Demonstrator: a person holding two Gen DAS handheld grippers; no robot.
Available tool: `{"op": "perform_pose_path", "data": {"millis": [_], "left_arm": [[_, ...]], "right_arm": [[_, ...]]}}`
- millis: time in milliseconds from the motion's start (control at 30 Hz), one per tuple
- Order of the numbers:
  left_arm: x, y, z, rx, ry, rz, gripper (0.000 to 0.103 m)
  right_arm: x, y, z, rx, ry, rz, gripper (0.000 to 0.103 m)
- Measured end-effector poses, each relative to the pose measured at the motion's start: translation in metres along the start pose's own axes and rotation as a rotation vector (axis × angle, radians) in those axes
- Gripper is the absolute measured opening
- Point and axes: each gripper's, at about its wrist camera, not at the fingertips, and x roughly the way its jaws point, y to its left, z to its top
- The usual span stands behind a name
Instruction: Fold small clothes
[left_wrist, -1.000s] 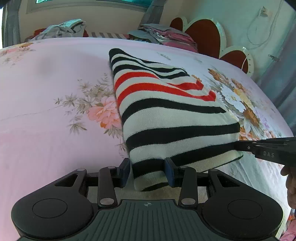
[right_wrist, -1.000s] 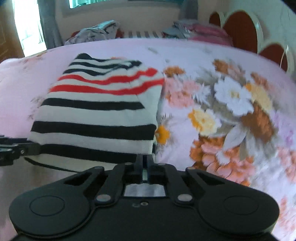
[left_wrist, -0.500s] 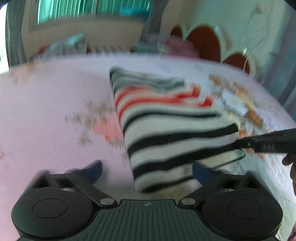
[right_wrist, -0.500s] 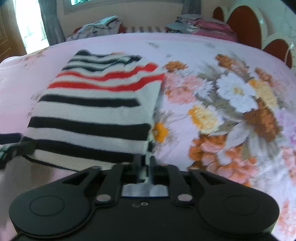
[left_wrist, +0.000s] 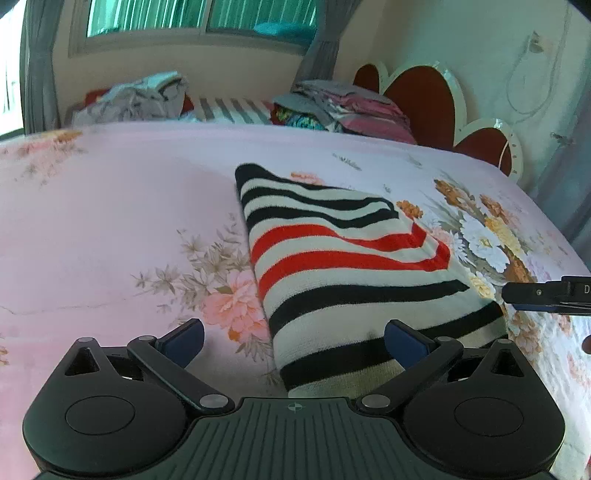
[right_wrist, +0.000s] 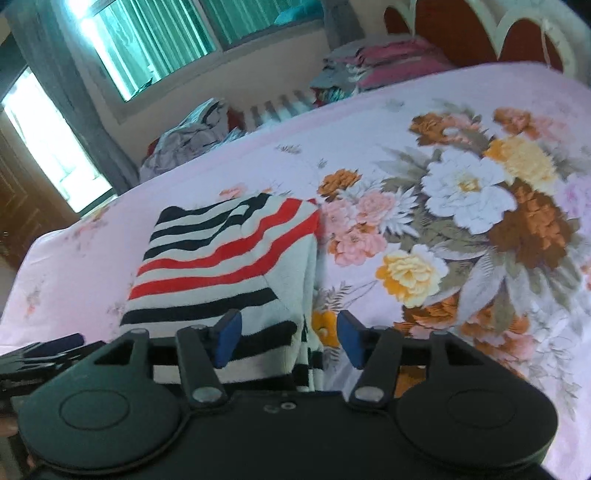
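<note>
A folded sweater (left_wrist: 343, 273) with black, red and cream stripes lies flat on the pink floral bedsheet (left_wrist: 110, 221). My left gripper (left_wrist: 293, 341) stands wide open just above the sweater's near left corner, its pads clear of the cloth. In the right wrist view the same sweater (right_wrist: 221, 266) lies ahead and to the left. My right gripper (right_wrist: 288, 339) hangs over its near right corner; the jaws are opening, the cloth lies below them and the pads do not press on it. The right gripper's fingers (left_wrist: 546, 293) show at the left view's right edge.
A crumpled heap of clothes (left_wrist: 140, 96) and a stack of folded clothes (left_wrist: 340, 107) lie at the bed's far side under a window. A red heart-shaped headboard (left_wrist: 424, 99) stands at the right. A large flower print (right_wrist: 472, 221) covers the sheet right of the sweater.
Both grippers let go of the sweater's near edge and opened, the left one fully. Both pulled back and up, and the right view has tilted.
</note>
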Motion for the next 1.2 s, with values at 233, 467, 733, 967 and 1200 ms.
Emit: {"op": "perform_pose_path", "data": {"millis": [233,467,733,967,1200], "left_arm": [[0.017,0.015,0.013,-0.134,0.039,-0.031,0.088],[0.050,0.023,0.013,-0.286,0.138,-0.128,0.088],[0.067,0.005,0.013,-0.258,0.196,-0.109,0.083],[0.061,-0.019,0.023,-0.111,0.163,-0.049,0.056],[0.025,-0.045,0.036,0.091,0.067,0.007,0.051]], "right_arm": [[0.040,-0.058,0.014,0.253,0.091,0.241,0.061],[0.080,-0.082,0.016,0.294,0.191,0.398,0.072],[0.110,-0.080,0.018,0.267,0.270,0.519,0.059],[0.105,-0.033,0.024,0.022,0.251,0.395,0.036],[0.068,0.022,0.039,-0.119,0.172,0.381,0.034]]}}
